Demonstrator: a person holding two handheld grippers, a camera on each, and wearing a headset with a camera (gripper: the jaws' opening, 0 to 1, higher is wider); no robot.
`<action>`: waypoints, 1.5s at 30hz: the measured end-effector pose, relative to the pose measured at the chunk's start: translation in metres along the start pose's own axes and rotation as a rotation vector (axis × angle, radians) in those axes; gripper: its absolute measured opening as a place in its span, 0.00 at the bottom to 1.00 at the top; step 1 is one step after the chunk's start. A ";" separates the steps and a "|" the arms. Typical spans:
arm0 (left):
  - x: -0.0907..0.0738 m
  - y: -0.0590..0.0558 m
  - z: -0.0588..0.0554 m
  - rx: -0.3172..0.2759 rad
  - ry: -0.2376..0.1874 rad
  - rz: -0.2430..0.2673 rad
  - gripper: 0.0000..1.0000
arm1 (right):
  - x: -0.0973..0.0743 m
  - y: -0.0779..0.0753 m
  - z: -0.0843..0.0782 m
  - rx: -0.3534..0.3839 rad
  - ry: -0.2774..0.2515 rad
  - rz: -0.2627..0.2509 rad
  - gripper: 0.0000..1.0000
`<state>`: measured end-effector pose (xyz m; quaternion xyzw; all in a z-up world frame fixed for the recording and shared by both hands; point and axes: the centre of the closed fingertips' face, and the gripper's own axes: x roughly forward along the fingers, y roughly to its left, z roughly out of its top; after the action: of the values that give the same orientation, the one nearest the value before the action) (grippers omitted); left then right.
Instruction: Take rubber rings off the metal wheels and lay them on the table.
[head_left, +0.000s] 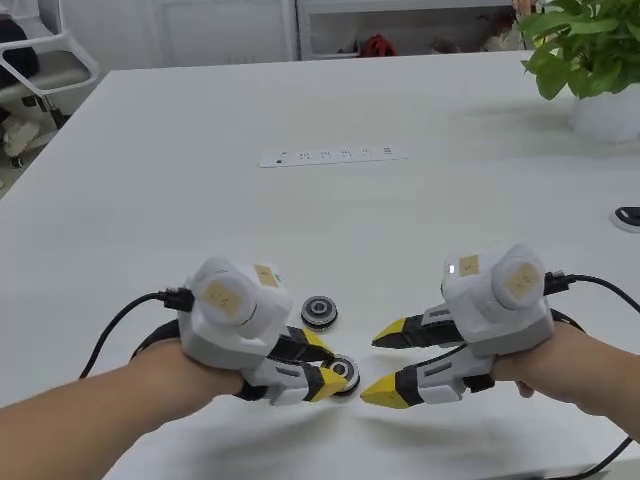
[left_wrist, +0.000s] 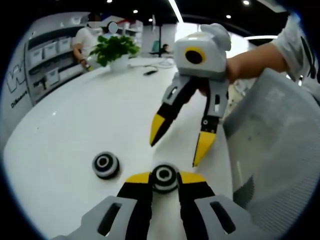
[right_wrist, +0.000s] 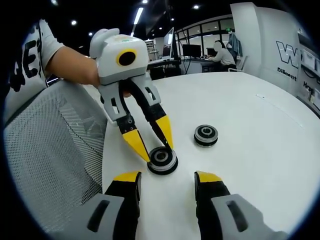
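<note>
Two small metal wheels with black rubber rings are near the front edge of the white table (head_left: 200, 180). One wheel (head_left: 346, 372) (left_wrist: 164, 177) (right_wrist: 162, 160) sits between the yellow fingertips of my left gripper (head_left: 333, 366) (left_wrist: 164, 179) (right_wrist: 157, 150), which is shut on it low over the tabletop. The other wheel (head_left: 319, 311) (left_wrist: 106, 165) (right_wrist: 206, 135) lies free just beyond it. My right gripper (head_left: 380, 362) (left_wrist: 176, 150) (right_wrist: 167, 177) faces the held wheel from the right, open, a short gap away, with nothing between its fingers.
A white power strip (head_left: 332, 156) lies mid-table. A potted plant (head_left: 590, 60) stands at the far right corner, and a small black object (head_left: 628, 217) sits at the right edge. A grey mesh chair (right_wrist: 55, 150) is close behind the table's front edge. People stand far off.
</note>
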<state>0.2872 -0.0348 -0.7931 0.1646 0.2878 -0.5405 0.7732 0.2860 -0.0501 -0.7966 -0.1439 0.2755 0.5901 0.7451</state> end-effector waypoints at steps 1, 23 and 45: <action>0.000 0.000 0.000 -0.002 -0.002 0.001 0.21 | 0.000 0.000 0.000 0.000 0.000 0.001 0.40; 0.002 0.001 0.000 0.056 -0.002 0.045 0.14 | 0.008 0.005 0.005 -0.015 -0.003 0.020 0.39; 0.002 0.000 -0.001 0.058 0.000 0.057 0.14 | 0.024 0.008 -0.002 0.011 0.011 0.019 0.27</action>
<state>0.2881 -0.0360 -0.7949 0.1950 0.2673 -0.5265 0.7831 0.2815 -0.0294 -0.8112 -0.1406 0.2840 0.5948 0.7388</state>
